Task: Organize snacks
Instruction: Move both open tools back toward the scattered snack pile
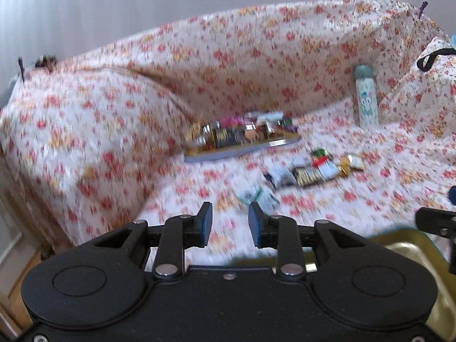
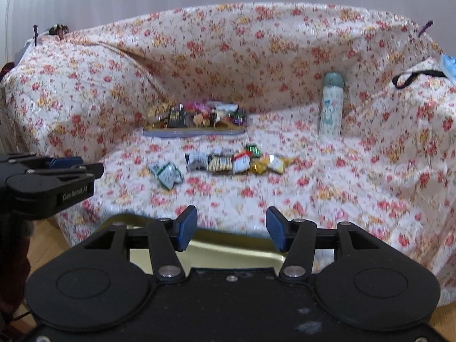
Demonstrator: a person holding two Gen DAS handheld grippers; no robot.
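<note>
The left claw is spread a little, with nothing between its blue pads. The right claw is spread wider, and it holds nothing too. Both hang in the air in front of a sofa with a flowery cover.

Just under the right claw sits a shiny gold tin. In the left wrist view the same gold tin is low and to the right of the left claw. It looks bare inside where it shows.

A bit ahead of the left claw, on the sofa seat, lies a green and white snack packet. In the right wrist view this packet is ahead and to the left of the right claw.

Past it, a loose pile of small wrapped snacks lies in a row on the seat. From the left claw, the pile is ahead and to the right.

Farther back, near the sofa's back cushion, a flat tray is full of more wrapped snacks.

Far off to the right, a tall pale bottle with a cartoon picture stands upright against the sofa back.

On the right armrest lies a black strap.
</note>
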